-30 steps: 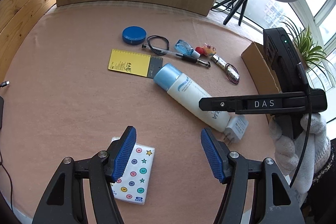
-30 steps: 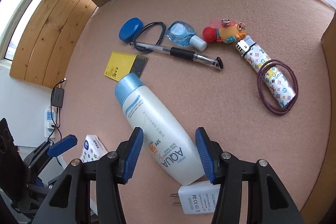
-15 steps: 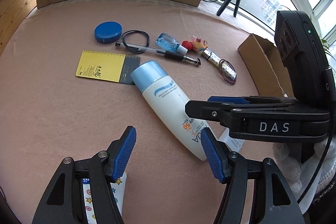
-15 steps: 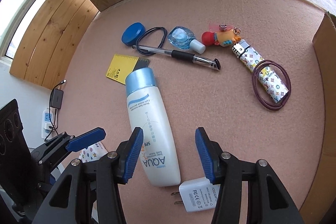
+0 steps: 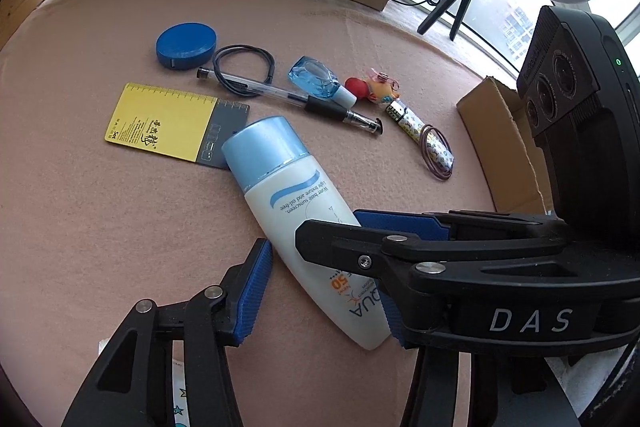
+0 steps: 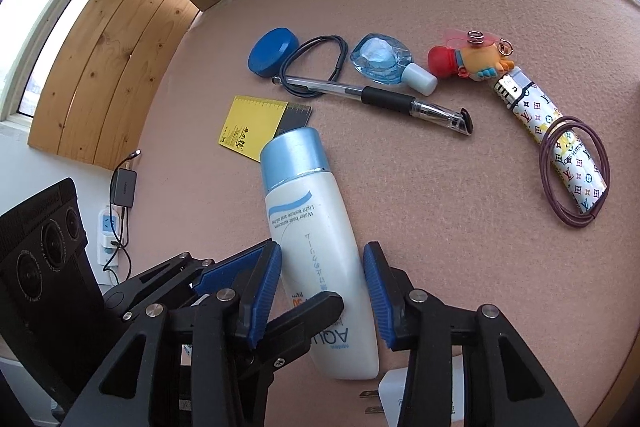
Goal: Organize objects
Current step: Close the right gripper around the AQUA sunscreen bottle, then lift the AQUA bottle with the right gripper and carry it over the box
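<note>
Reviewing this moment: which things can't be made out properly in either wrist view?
- Cardboard box, left wrist view: inside hidden by the right hand-held gripper.
- White charger, right wrist view: cut off by the bottom edge.
- Sunscreen bottle: pad contact unclear; both grippers are closing around it.

Your left gripper now joins the right gripper around the rotated sunscreen bottle, jaws closing.
</note>
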Demonstrator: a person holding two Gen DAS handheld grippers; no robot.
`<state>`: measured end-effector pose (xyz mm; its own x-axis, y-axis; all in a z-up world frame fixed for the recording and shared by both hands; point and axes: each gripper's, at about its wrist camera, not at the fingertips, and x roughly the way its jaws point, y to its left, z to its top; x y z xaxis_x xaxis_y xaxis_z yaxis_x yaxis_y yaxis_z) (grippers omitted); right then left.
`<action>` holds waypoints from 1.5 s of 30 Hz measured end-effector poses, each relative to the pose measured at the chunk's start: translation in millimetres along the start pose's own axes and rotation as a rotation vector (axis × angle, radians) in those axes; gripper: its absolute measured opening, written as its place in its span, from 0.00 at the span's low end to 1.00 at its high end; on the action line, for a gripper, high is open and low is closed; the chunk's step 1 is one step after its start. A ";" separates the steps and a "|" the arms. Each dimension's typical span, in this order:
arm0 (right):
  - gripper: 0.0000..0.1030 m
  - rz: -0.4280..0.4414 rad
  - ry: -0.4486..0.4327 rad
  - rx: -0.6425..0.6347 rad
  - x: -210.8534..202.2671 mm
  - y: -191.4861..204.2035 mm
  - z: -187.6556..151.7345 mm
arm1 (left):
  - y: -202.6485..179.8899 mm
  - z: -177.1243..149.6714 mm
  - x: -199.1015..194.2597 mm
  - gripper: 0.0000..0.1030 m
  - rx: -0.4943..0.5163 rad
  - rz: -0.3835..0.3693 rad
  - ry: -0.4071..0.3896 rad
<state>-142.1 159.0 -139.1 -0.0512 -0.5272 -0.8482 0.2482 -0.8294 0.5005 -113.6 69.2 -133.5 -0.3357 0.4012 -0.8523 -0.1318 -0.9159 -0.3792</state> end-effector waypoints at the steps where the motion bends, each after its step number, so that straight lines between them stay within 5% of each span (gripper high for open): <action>1: 0.38 -0.004 -0.004 0.004 -1.0 0.1 -0.2 | -0.3 -0.6 0.0 0.53 -0.006 -0.005 -0.001; 15: 0.34 0.042 -0.163 0.102 -57.2 -2.8 -15.7 | -40.3 -5.1 -37.1 0.51 0.019 -0.032 -0.085; 45: 0.33 -0.045 -0.470 0.350 -218.8 -122.6 -113.5 | -265.9 -14.4 -5.9 0.51 0.336 -0.201 -0.072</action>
<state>-51.5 397.0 -34.5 -0.4979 -0.4493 -0.7418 -0.0941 -0.8223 0.5612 -63.1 310.6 -32.8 -0.3349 0.5817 -0.7412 -0.4956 -0.7778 -0.3865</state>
